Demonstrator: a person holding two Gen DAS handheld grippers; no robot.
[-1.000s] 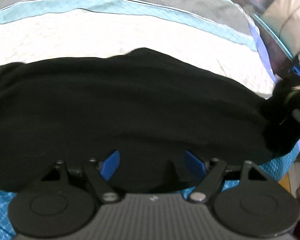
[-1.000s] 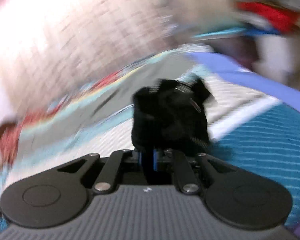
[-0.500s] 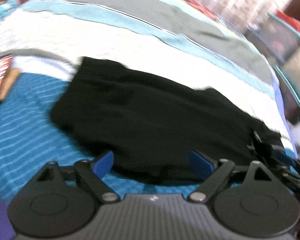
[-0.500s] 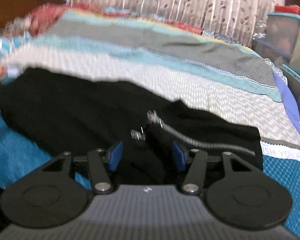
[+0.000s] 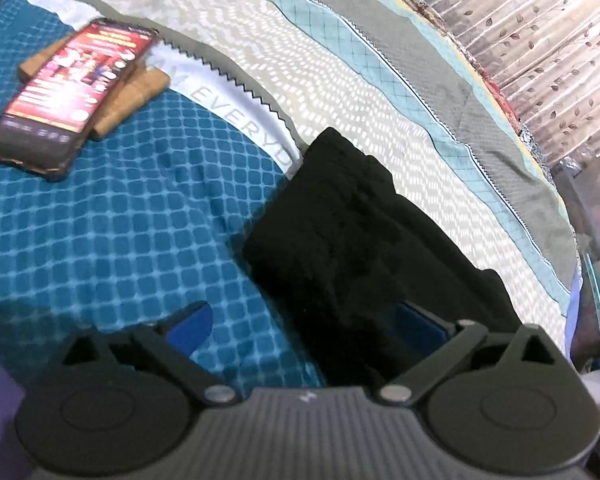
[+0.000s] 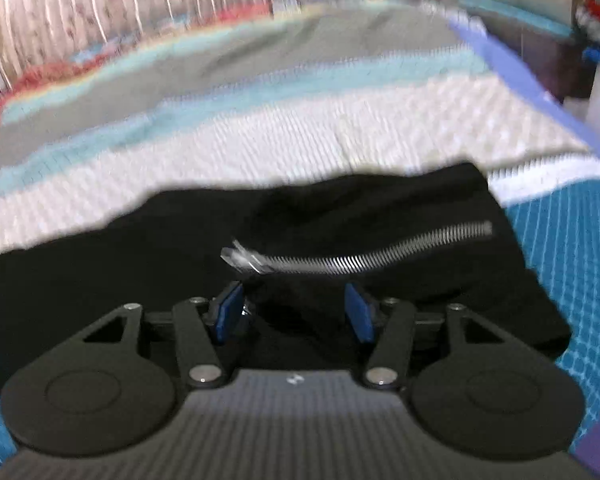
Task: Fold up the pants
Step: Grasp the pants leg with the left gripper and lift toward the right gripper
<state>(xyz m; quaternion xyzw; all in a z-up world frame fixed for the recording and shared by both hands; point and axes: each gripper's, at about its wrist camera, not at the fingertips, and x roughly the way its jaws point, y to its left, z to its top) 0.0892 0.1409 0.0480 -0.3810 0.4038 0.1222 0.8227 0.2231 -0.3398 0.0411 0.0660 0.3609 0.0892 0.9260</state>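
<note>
Black fabric pants [image 5: 364, 248] are seen lying folded in a long band on the striped and checked quilt [image 5: 140, 216], running from the pale zigzag stripe down toward the camera. Far left in the left wrist view, a dark-cased smartphone with a lit red screen [image 5: 68, 92] is found resting on a flat tan wooden block [image 5: 140, 94], well apart from the pants. Moving right, the left gripper [image 5: 304, 326] is caught with its jaws opening, spread wide and released; nothing is pinched. One blue pad [image 5: 190, 326] is held over the bare teal checked cloth, while the other blue pad [image 5: 420, 326] is set over the near edge of the pants, so the garment's left border is straddled.

Over in the right wrist view, somewhat blurred, the pants [image 6: 140, 248] are laid across the frame with a silver metal zipper [image 6: 360, 256] exposed on top. The right gripper [image 6: 294, 312] is held over the black fabric, just below the zipper pull, its jaws parted and unclenched; cloth is seen between the blue pads, but no squeeze is shown. A leaf-patterned curtain [image 6: 120, 4] is glimpsed beyond the bed.
</note>
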